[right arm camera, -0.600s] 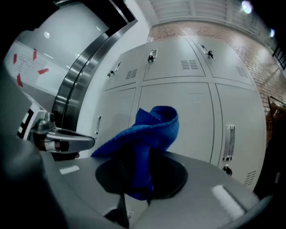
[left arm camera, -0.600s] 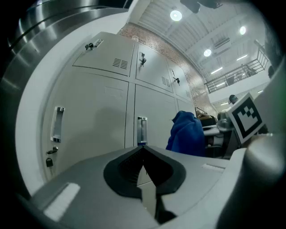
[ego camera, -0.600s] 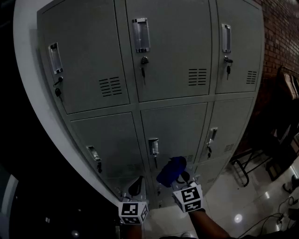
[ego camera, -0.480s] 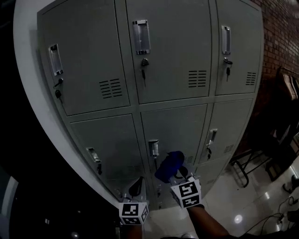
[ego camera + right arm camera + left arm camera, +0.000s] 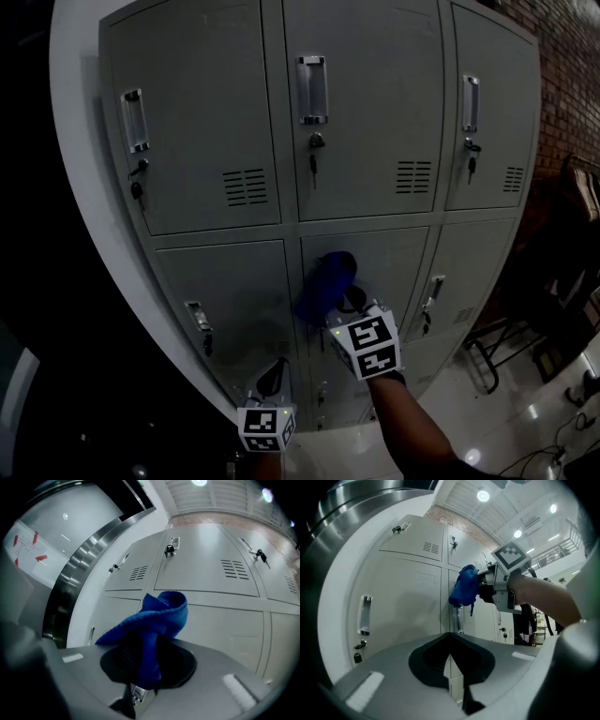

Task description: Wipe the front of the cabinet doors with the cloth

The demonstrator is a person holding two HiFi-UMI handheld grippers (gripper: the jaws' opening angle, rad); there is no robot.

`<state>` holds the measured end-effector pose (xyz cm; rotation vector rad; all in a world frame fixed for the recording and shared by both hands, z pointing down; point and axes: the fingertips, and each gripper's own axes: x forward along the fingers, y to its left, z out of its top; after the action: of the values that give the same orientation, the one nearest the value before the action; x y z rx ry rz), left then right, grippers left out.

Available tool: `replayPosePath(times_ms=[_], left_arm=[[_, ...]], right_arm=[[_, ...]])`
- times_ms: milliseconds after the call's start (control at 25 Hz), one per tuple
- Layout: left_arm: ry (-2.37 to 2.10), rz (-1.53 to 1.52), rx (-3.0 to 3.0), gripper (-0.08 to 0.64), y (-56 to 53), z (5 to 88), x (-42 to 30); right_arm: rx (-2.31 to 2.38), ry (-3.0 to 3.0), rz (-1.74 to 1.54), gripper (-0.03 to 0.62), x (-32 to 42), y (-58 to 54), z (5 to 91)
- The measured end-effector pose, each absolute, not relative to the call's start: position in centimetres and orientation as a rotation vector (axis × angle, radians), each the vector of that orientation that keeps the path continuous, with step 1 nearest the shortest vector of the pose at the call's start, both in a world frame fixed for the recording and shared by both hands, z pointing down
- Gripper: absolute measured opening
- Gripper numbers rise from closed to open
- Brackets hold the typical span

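Observation:
A grey locker cabinet (image 5: 366, 141) with several doors fills the head view. My right gripper (image 5: 347, 305) is shut on a bunched blue cloth (image 5: 325, 281), held up at the upper left of the middle-row centre door (image 5: 384, 258). In the right gripper view the cloth (image 5: 159, 616) stands up out of the gripper (image 5: 145, 667). Seen from the left gripper view, the cloth (image 5: 464, 585) sits just above that door's handle (image 5: 458, 618); whether it touches the door I cannot tell. My left gripper (image 5: 275, 375) hangs lower left, shut and holding nothing (image 5: 450, 651).
Keys hang from the locks under the top-row handles (image 5: 313, 159). A brick wall (image 5: 572, 56) stands at the right. Dark metal-framed furniture (image 5: 506, 347) sits on the glossy floor (image 5: 525, 422) at the lower right. A white rounded column (image 5: 84, 187) borders the cabinet's left side.
My right gripper has risen with the cloth, up and slightly left along the centre door. The left gripper has stayed low. The head view has tilted downward a little.

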<state>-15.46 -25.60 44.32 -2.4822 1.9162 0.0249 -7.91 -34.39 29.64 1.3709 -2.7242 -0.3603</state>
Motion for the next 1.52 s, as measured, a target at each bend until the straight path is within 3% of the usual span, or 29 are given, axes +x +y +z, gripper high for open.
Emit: replayPosePath(times_ms=[280,720,1520], left_arm=[[1.968,0.098,-2.391,0.017,-26.2,40.8,-18.7],[1.916,0.064,-2.420,0.017,-25.5,40.9,-17.2],[1.876,0.033,-2.469,0.017,-26.2,42.1,-11.6]], right_arm=[[1.338,-2.772,-0.401,0.077,-10.6,-35.2,26.4],[1.277,-2.752,-0.427,0.075,-10.9,-36.2,25.7],[1.551,-2.645,-0.361,0.075,5.3,-39.3,25.5]])
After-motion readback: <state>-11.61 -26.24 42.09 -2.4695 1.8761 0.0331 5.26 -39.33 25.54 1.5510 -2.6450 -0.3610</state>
